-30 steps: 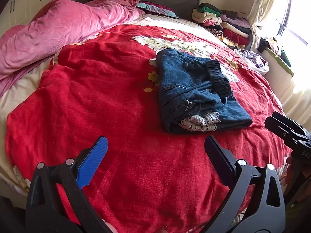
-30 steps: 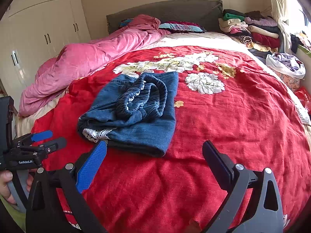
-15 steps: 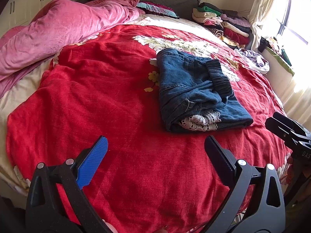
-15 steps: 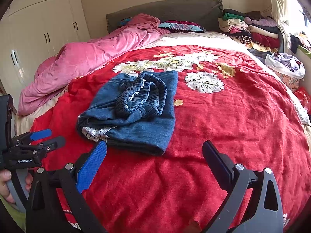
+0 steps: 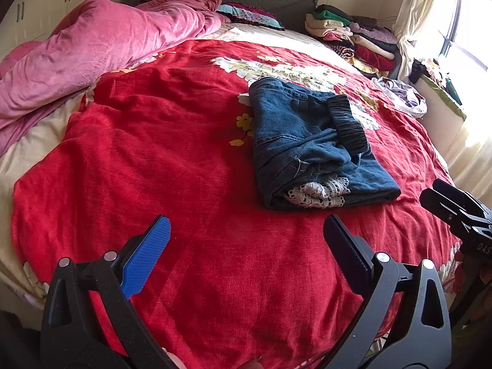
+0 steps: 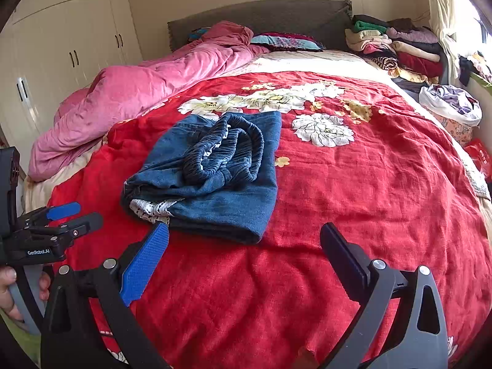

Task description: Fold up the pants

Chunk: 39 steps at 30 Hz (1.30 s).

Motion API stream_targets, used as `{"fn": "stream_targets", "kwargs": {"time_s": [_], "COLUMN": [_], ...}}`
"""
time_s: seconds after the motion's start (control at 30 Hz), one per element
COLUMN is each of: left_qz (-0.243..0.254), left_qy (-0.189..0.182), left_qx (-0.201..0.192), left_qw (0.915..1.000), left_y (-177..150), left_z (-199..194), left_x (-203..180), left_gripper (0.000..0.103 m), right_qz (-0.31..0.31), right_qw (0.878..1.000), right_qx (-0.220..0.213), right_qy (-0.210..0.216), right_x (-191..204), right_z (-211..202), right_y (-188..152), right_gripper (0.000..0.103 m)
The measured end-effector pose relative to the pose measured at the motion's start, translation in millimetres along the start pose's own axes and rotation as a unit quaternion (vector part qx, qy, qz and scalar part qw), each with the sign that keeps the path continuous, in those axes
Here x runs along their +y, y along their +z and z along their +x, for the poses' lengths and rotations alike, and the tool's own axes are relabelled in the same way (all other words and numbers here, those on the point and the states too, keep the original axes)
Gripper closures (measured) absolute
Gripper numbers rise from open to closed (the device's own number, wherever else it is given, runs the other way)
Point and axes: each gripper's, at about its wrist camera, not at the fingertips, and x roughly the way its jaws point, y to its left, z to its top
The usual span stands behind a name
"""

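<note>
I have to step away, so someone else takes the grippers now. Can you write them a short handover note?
Left gripper: open, empty, above the red blanket.
Right gripper: open, empty, just short of the jeans.
Jeans lie folded into a compact stack mid-bed, elastic waistband on top, white lace hem poking out the near end.
Left: perhaps tuck the lace in and square the stack.

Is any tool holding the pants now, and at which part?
Nothing is held. The left tool and the right tool are both open, apart from the folded pants.

"GenRobot.AI" on left gripper (image 6: 73,218), "DAS" partly on right gripper (image 5: 430,193)
</note>
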Motion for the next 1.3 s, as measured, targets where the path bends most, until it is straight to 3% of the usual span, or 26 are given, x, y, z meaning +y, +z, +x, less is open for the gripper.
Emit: {"fn": "stream_targets", "kwargs": {"time_s": [0.7, 1.1, 1.3], "left_qz": [0.003, 0.004, 0.006], "left_qy": [0.012, -0.013, 0.034], "left_qx": [0.001, 0.004, 0.01], "left_qw": [0.9999, 0.9999, 0.9994], "left_y": [1.9, 2.7, 2.5], "left_z": [0.2, -0.6, 3.2], "left_x": [5.1, 5.2, 1.4], "left_gripper": [0.01, 0.01, 0.01], "right_qz": [-0.001, 0.003, 0.004], "right_qw": [1.0, 1.0, 1.0], "right_qx": [0.002, 0.004, 0.006], "right_qy": [-0.003, 0.0, -0.005], "right_x": [1.5, -1.2, -5.1], "right_z": [-1.7, -1.8, -0.6], "right_y": [-0.7, -1.7, -2.2], "right_gripper": [0.005, 0.005, 0.005]}}
